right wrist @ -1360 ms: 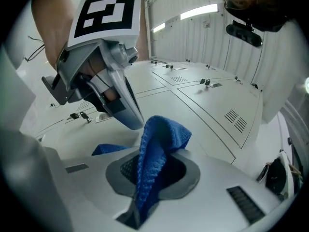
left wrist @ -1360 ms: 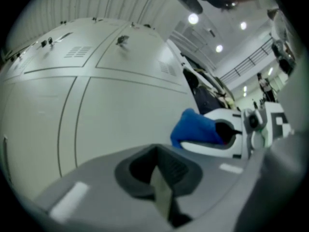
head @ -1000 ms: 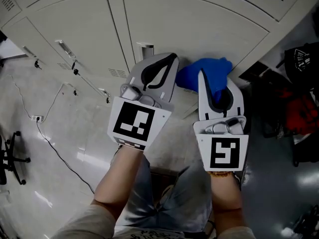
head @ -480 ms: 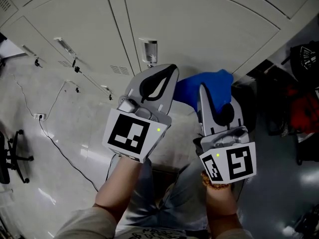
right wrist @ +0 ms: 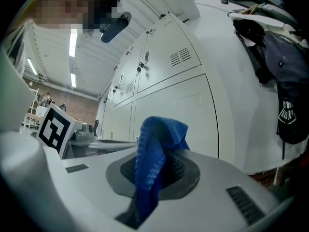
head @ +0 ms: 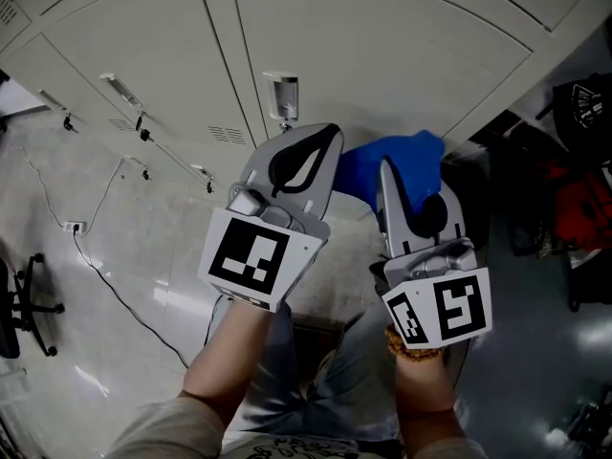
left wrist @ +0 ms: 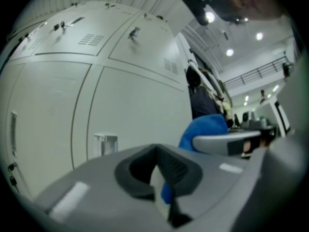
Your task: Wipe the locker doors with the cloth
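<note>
Cloth [right wrist: 157, 129] clamped between jaws of right gripper [right wrist: 155, 173]

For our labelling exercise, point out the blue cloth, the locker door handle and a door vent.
blue cloth [right wrist: 149, 163]: right gripper view, fold hanging between the jaws.
locker door handle [head: 284, 97]: head view, its metal face.
door vent [right wrist: 181, 57]: right gripper view, middle slots.

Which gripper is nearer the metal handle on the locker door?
Left. The left gripper sits just below and right of the handle; the right gripper, clamping the blue cloth, is farther right.
</note>
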The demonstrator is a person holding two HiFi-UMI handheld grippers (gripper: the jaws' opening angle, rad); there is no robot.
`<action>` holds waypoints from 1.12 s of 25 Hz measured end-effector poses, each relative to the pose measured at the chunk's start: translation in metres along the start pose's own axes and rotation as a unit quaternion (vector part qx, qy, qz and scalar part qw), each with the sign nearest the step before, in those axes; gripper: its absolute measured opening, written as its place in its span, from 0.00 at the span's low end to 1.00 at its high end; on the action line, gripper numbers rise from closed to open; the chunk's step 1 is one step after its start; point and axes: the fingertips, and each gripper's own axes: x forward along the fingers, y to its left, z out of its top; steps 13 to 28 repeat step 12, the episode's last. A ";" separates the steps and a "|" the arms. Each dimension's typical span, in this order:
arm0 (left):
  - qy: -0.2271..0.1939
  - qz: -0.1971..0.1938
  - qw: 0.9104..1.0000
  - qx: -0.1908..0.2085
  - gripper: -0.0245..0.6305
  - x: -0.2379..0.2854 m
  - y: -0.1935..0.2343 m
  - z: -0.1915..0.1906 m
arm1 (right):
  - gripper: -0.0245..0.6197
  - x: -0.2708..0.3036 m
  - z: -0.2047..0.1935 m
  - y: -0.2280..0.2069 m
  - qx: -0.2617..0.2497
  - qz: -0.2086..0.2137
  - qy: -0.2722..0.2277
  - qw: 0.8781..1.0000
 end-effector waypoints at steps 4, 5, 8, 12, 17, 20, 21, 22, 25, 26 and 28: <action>-0.001 -0.001 1.000 0.000 0.04 0.001 0.000 0.001 | 0.11 0.001 -0.001 -0.001 -0.001 -0.001 0.001 1.000; -0.002 -0.001 1.000 0.000 0.04 0.001 0.001 0.001 | 0.11 0.001 -0.002 -0.002 -0.001 -0.001 0.002 1.000; 0.000 0.001 1.000 -0.002 0.04 0.001 0.002 -0.001 | 0.11 0.003 -0.005 -0.002 0.000 -0.001 0.005 1.000; 0.002 0.002 1.000 -0.002 0.04 0.001 0.004 -0.004 | 0.11 0.004 -0.007 -0.002 0.002 0.001 0.004 1.000; 0.002 0.002 1.000 -0.002 0.04 0.001 0.004 -0.004 | 0.11 0.004 -0.007 -0.002 0.002 0.001 0.004 1.000; 0.002 0.002 1.000 -0.002 0.04 0.001 0.004 -0.004 | 0.11 0.004 -0.007 -0.002 0.002 0.001 0.004 1.000; 0.002 0.002 1.000 -0.002 0.04 0.001 0.004 -0.004 | 0.11 0.004 -0.007 -0.002 0.002 0.001 0.004 1.000; 0.002 0.002 1.000 -0.002 0.04 0.001 0.004 -0.004 | 0.11 0.004 -0.007 -0.002 0.002 0.001 0.004 1.000; 0.002 0.002 1.000 -0.002 0.04 0.001 0.004 -0.004 | 0.11 0.004 -0.007 -0.002 0.002 0.001 0.004 1.000; 0.002 0.002 1.000 -0.002 0.04 0.001 0.004 -0.004 | 0.11 0.004 -0.007 -0.002 0.002 0.001 0.004 1.000; 0.002 0.002 1.000 -0.002 0.04 0.001 0.004 -0.004 | 0.11 0.004 -0.007 -0.002 0.002 0.001 0.004 1.000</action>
